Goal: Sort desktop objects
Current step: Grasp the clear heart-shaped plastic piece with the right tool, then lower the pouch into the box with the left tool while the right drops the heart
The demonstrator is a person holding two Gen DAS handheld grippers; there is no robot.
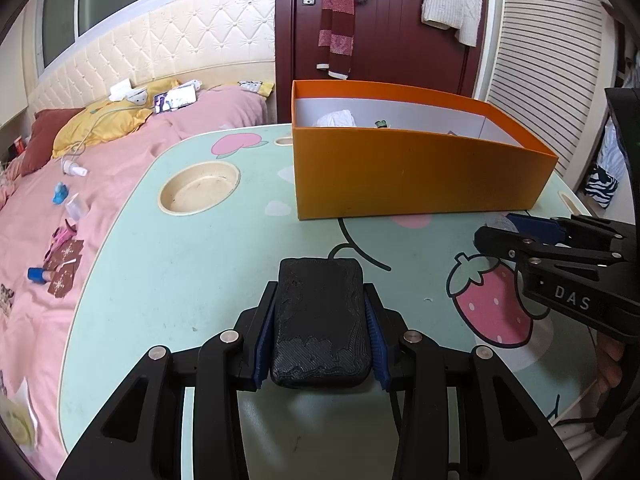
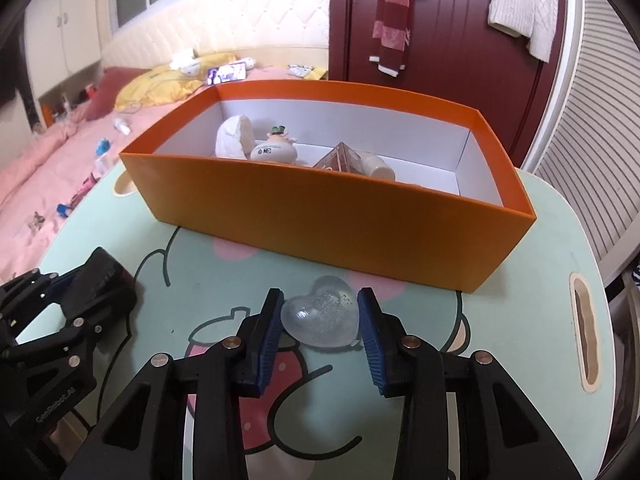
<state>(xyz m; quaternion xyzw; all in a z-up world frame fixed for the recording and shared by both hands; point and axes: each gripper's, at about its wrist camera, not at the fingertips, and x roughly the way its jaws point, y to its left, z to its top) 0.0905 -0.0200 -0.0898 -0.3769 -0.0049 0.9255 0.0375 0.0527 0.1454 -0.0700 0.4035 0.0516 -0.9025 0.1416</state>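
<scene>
My left gripper is shut on a black rounded block, held just over the mint table; the block also shows in the right wrist view. My right gripper has its blue pads on both sides of a clear heart-shaped object, touching it; it appears shut on it. The right gripper shows at the right of the left wrist view. The orange box stands behind, holding a white figurine, a white cloth, a brown carton and a small white bottle.
The mint table has a round cup recess at the left and a slot handle at the right. A pink bed with small items lies to the left. A dark red door stands behind the box.
</scene>
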